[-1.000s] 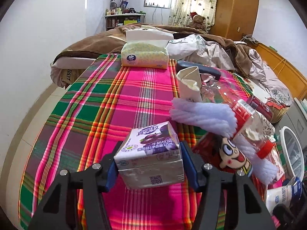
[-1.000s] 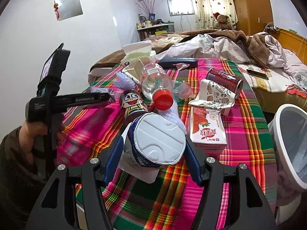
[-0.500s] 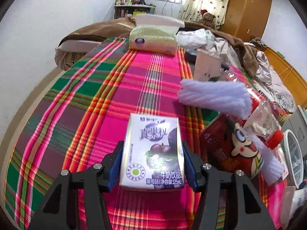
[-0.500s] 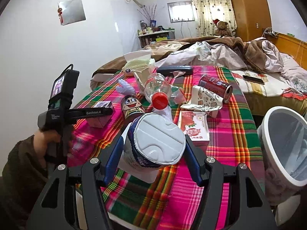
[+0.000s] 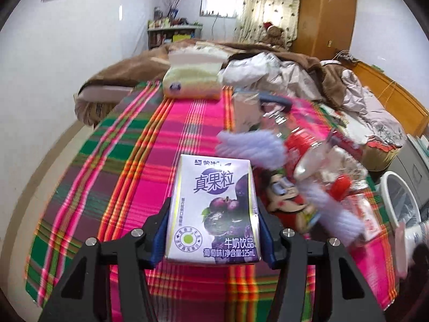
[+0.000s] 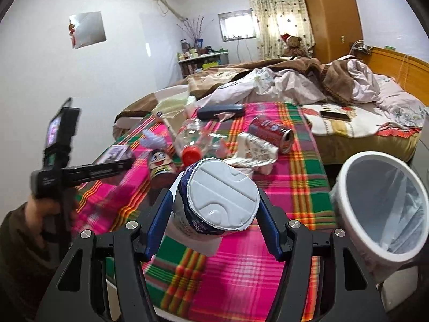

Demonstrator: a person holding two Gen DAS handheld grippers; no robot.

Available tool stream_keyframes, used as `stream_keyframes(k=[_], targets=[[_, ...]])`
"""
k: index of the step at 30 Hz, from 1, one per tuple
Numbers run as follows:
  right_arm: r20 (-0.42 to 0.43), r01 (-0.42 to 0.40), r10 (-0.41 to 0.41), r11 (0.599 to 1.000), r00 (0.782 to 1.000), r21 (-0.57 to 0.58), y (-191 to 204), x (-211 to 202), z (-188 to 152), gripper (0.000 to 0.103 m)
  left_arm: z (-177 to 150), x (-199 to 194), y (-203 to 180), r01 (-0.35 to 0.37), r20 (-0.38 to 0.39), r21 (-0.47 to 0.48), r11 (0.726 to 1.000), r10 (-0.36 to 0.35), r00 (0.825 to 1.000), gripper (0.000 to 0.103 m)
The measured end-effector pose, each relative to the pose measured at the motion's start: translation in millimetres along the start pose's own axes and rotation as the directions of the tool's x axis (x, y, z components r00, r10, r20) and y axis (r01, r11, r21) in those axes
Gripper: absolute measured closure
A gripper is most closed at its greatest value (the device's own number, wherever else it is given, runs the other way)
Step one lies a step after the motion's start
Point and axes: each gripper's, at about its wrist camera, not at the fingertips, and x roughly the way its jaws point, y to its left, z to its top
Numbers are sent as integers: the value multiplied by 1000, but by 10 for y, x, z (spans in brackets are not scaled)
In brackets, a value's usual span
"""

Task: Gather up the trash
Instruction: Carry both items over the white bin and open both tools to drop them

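Observation:
My left gripper (image 5: 213, 230) is shut on a purple grape milk carton (image 5: 214, 209) and holds it above the plaid tablecloth (image 5: 107, 177). My right gripper (image 6: 214, 212) is shut on a blue yogurt cup with a white foil lid (image 6: 219, 201), lifted above the table, left of the white trash bin (image 6: 380, 209). More trash lies on the table: a clear bottle with a red cap (image 6: 193, 139), a cartoon-face can (image 6: 161, 166), a red soda can (image 6: 270, 131) and a crumpled carton (image 6: 254, 150).
A tissue pack (image 5: 193, 83) and a dark remote (image 6: 219, 111) lie at the table's far end. An unmade bed (image 6: 335, 86) stands behind. A white feathery item (image 5: 252, 147) lies by the bottle. The left hand-held gripper (image 6: 80, 171) shows at left.
The left gripper has lifted and tilted the milk carton upright off the cloth. The right gripper with the yogurt cup has drawn back and risen, so the bin looms larger at right.

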Motion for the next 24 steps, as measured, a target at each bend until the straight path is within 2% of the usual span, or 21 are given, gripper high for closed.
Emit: stream_keyframes(k=[11,18,24], targets=[[78,117,-121,992,990,55,-474,-269,177,40,152,-366,-738,133,52,137,982,-141,989,45],[96,196,-204,977,974,87,-782,-405,216,40,159,-433,-1316,210,51,225,951,-227,973,45],[93,263,-276,956,957,129,-1068,-470,214,40,134,-440,-1861,273,35,297,915,-296,955,45]])
